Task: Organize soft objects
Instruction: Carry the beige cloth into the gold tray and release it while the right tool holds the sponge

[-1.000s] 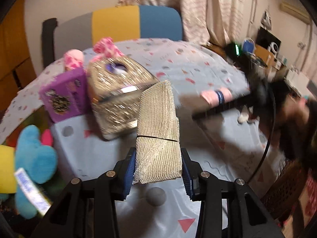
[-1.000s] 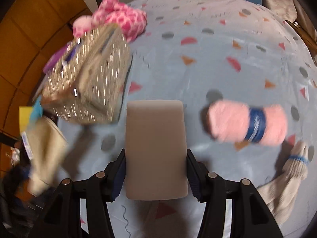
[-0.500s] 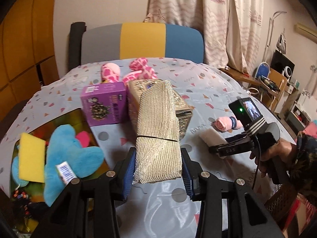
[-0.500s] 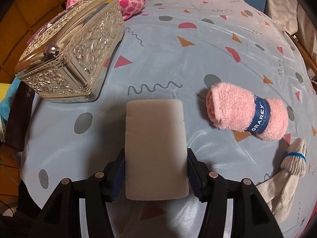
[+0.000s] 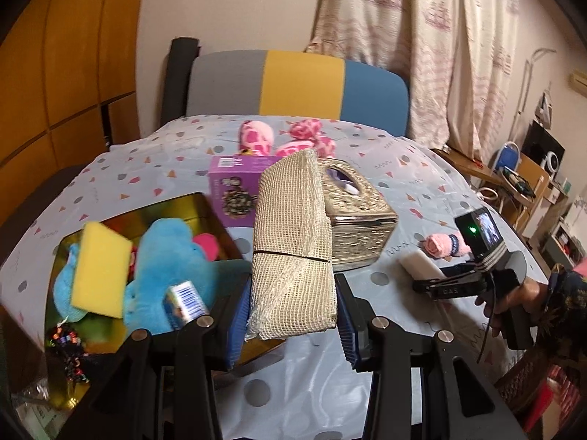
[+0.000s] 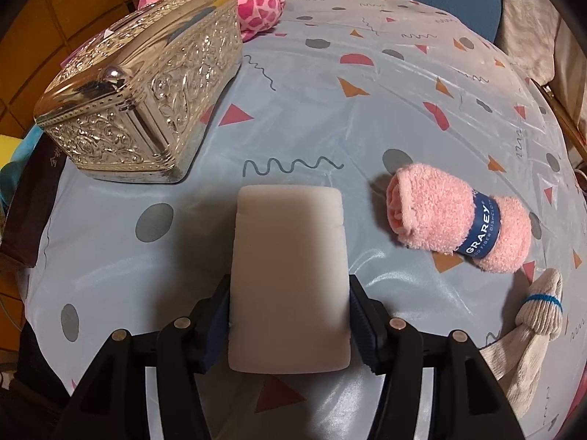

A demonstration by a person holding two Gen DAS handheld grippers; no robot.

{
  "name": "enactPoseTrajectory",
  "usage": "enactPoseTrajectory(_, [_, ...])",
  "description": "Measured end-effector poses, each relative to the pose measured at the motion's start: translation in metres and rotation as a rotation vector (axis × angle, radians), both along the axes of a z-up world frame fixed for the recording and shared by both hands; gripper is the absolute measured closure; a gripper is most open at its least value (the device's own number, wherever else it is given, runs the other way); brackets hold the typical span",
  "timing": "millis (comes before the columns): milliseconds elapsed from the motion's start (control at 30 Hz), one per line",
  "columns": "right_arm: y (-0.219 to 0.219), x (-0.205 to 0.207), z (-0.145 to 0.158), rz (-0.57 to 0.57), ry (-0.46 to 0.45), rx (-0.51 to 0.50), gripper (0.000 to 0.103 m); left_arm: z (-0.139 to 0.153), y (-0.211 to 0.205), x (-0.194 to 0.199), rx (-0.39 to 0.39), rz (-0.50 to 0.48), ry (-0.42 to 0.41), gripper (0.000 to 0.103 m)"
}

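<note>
Fingers of your left gripper (image 5: 293, 315) clamp a beige mesh cloth (image 5: 293, 245); left of them lies the gold tray (image 5: 209, 212) of soft toys. Your right gripper (image 6: 290, 326) squeezes a white sponge (image 6: 290, 275); right of its fingers lies a pink towel roll (image 6: 458, 227).

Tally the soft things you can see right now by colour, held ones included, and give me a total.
Pink: 3 - rolled towel, spotted plush, small plush in the gold tin
Blue: 1 - plush
Yellow: 1 - sponge
Beige: 2 - mesh cloth in left gripper, sock
White: 1 - foam sponge in right gripper
Total: 8
</note>
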State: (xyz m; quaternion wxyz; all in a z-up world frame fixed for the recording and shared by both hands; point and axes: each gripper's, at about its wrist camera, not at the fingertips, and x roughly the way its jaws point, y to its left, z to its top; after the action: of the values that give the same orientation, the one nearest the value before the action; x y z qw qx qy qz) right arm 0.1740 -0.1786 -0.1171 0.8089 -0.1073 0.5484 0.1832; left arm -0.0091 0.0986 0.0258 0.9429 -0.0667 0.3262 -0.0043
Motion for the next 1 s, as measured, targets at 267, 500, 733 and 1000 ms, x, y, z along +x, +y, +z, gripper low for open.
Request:
enactPoseTrajectory(267, [0.007, -0.006, -0.001, 0.017, -0.016, -0.013, 0.044, 0.009, 0.061, -0.016, -0.073, 0.116, -0.018, 0.06])
enactPoseTrajectory(500, [0.012, -0.008, 0.002, 0.035, -0.023, -0.027, 0.044, 0.033, 0.191, -0.068, -0.183, 0.454, -0.077, 0.06])
enactPoseTrajectory(733, [0.012, -0.01, 0.007, 0.048, -0.028, -0.036, 0.044, 0.007, 0.229, -0.096, -0.225, 0.556, -0.02, 0.06])
enactPoseTrajectory(1000, [0.009, -0.01, 0.008, 0.05, -0.029, -0.036, 0.044, -0.024, 0.17, -0.047, -0.199, 0.293, 0.094, 0.06])
